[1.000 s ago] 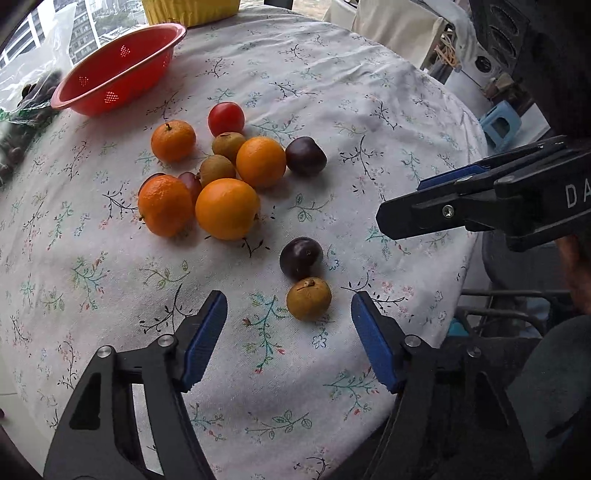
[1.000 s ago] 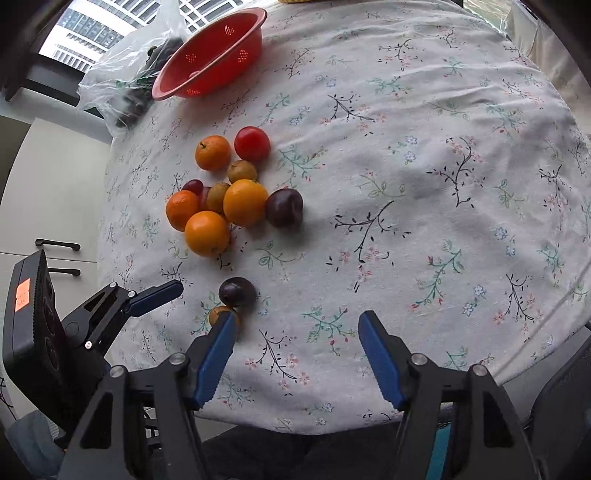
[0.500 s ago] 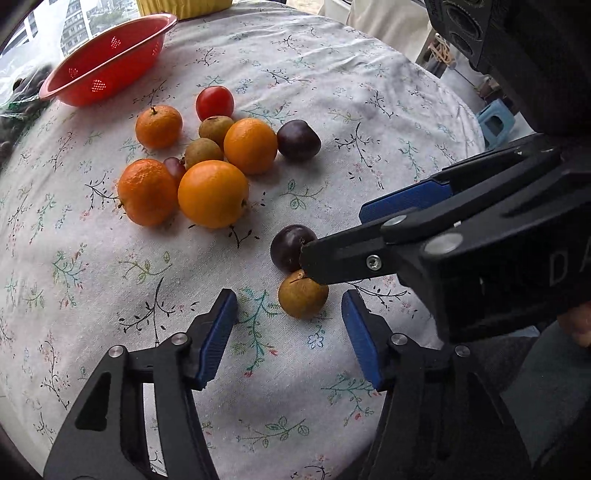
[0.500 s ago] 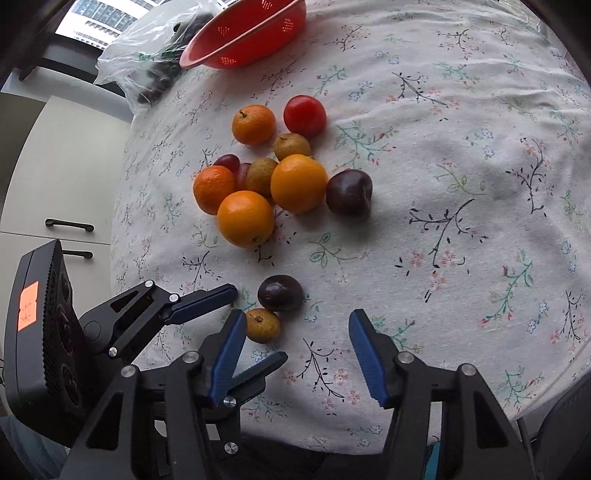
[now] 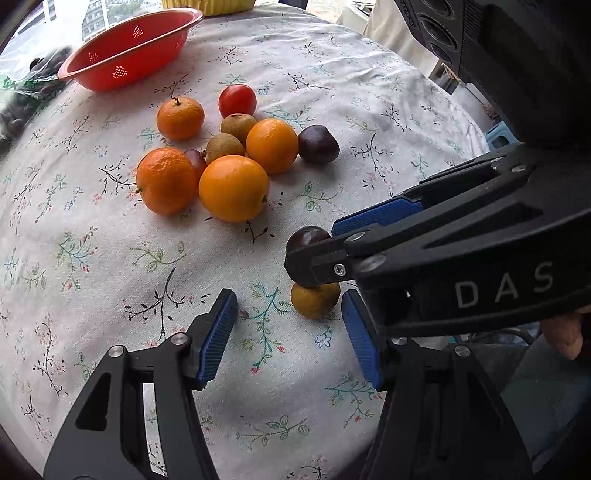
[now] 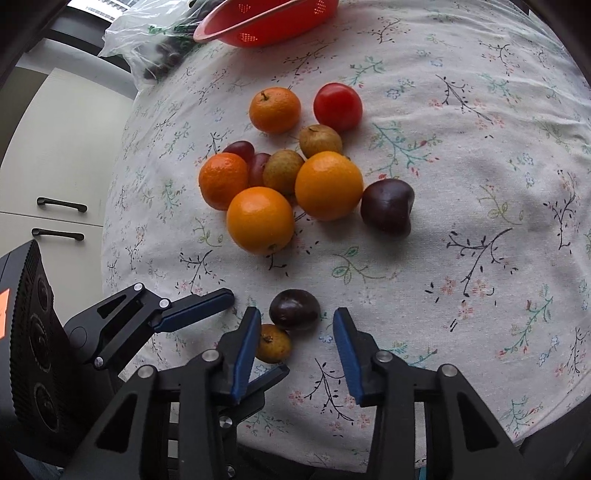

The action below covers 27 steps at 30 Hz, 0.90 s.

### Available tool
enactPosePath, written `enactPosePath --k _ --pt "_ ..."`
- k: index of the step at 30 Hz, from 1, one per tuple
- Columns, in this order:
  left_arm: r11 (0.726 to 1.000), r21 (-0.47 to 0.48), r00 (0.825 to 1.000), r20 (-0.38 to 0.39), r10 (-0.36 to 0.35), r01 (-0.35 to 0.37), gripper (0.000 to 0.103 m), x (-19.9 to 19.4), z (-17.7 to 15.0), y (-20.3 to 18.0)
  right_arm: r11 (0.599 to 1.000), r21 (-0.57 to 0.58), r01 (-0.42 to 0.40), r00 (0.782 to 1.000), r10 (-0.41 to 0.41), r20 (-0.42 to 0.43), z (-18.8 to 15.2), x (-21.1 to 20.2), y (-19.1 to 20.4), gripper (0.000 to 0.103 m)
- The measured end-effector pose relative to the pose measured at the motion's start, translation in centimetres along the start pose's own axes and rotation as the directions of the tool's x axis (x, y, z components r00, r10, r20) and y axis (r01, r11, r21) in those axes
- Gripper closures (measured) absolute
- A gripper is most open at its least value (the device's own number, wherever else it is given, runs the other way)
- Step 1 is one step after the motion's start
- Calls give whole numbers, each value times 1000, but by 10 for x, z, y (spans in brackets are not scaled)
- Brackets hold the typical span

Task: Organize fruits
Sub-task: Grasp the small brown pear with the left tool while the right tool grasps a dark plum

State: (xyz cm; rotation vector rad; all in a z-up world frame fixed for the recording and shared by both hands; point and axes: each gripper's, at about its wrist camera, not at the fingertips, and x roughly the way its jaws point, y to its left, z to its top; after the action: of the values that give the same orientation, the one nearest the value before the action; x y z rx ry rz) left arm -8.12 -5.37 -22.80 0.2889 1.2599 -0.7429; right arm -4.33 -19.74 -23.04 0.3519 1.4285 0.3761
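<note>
Tablecloth, pale with printed sprigs and small flowers, covers a round table and hangs over its near edge. Taking the red colander as the landmark: to its left lies a clear plastic bag holding dark fruit, and below that, off the table, pale cabinet fronts with two dark handles. High-rise buildings show through a window behind the colander in the left wrist view. Nearer the camera than the colander sits the main cluster of fruit: mandarins and oranges, brownish round fruits, a red tomato and a dark plum on the cluster's right side.

Farther still from the colander, near the table's front edge, a small dark plum and a brown fruit lie touching. The left gripper is released, its blue pads well apart, the brown fruit just inside its right pad. The right gripper has just been closing; its pads flank the small dark plum without pressing it.
</note>
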Motion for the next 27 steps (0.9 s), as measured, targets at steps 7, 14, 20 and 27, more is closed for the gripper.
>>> enactPosePath --k 7,14,20,27 --pt "1000 5 1000 8 -2 2 46 1 1 0 999 -48 17 1000 -18 -15 2 0 9 69" --pt "1000 13 1000 6 -12 12 46 2 5 -1 1000 -1 -23 999 23 -35 4 -2 -2 76" --pt "999 31 1000 5 -24 24 54 4 8 -4 998 41 -49 998 50 -35 4 -3 -11 76" --pt "998 39 999 5 -48 48 63 6 10 -8 990 120 -74 997 77 -22 5 -9 -29 76"
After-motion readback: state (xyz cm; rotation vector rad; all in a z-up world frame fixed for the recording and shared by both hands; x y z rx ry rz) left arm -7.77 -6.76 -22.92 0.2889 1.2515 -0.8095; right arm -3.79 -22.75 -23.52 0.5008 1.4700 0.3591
